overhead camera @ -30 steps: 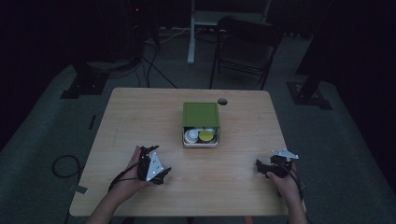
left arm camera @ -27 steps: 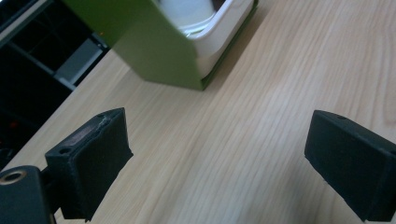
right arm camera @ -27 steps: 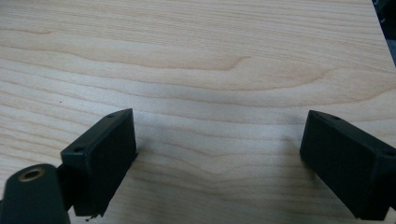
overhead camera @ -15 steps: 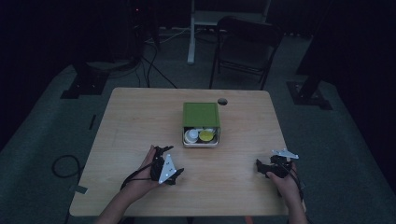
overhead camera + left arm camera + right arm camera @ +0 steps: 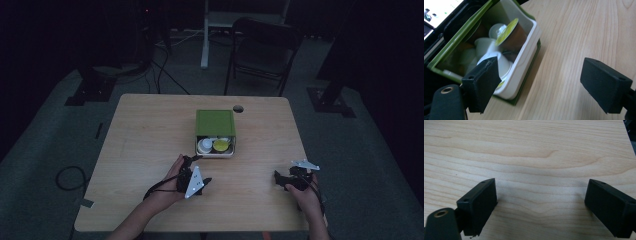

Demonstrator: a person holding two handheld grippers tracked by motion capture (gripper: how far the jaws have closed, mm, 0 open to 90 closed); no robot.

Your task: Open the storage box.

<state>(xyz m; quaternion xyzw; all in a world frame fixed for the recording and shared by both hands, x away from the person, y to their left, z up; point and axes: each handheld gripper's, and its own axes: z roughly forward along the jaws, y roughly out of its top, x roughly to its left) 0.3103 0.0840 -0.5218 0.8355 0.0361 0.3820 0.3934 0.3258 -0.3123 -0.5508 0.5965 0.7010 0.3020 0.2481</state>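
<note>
Pale wood-grain counter in a dark room; no readable writing. Your left tool nears the green pod box, closing, empty; right tool wide, empty.

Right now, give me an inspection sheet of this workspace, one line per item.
Surface: light wooden table, round hole near far edge.
Job's things: green box with white tray drawn out, holding white and yellow-lidded capsules.
Clutter: nothing seen.
Grippers: left gripper open by the tray, jaws just been closing, nothing between them; right gripper open over bare wood.
Cables: black cable on floor, left.
Surroundings: dark room, folding chair behind.
</note>
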